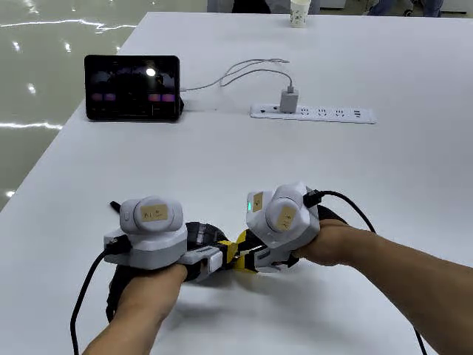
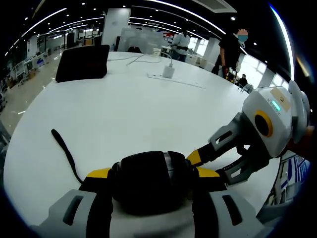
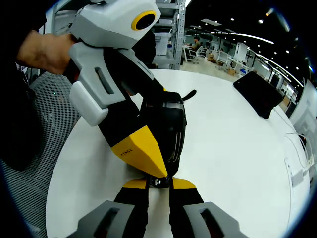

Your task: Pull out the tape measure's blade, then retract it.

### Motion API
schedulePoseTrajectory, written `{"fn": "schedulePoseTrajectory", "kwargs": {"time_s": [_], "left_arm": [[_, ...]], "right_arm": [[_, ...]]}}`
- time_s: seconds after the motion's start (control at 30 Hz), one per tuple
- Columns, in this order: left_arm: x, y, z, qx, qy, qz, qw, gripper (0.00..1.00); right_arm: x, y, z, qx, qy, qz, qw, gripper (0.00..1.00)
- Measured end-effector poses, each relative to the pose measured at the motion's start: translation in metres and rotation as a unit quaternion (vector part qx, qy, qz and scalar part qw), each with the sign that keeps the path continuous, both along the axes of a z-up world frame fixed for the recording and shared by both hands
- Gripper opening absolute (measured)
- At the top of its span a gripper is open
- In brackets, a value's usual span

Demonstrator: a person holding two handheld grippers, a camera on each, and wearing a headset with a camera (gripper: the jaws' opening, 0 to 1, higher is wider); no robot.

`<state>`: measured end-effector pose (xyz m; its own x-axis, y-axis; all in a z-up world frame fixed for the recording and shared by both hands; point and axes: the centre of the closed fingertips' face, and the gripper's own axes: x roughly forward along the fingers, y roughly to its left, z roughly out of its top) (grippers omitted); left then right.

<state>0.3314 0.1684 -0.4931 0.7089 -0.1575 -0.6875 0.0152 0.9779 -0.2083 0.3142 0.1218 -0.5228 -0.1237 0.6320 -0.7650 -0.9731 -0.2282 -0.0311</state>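
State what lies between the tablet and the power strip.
In the head view, a white cable runs from the tablet to the charger plugged into the power strip.

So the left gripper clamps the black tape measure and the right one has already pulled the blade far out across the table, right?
Not quite. The left gripper does clamp the black tape measure, but the right gripper view shows the right gripper pinching the blade tip right at the case, nothing drawn out yet.
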Motion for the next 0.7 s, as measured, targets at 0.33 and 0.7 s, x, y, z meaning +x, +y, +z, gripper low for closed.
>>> {"fn": "schedulePoseTrajectory", "kwargs": {"time_s": [0.33,0.7], "left_arm": [[-0.001,0.000,0.000,-0.001,0.001,0.001,1.0000,0.61],[-0.004,0.001,0.004,-0.006,-0.001,-0.003,1.0000,0.60]], "right_arm": [[0.002,-0.003,-0.001,-0.008,-0.005,-0.010,0.9999,0.14],[0.003,-0.018,0.003,-0.001,-0.005,-0.028,0.9996,0.20]]}}
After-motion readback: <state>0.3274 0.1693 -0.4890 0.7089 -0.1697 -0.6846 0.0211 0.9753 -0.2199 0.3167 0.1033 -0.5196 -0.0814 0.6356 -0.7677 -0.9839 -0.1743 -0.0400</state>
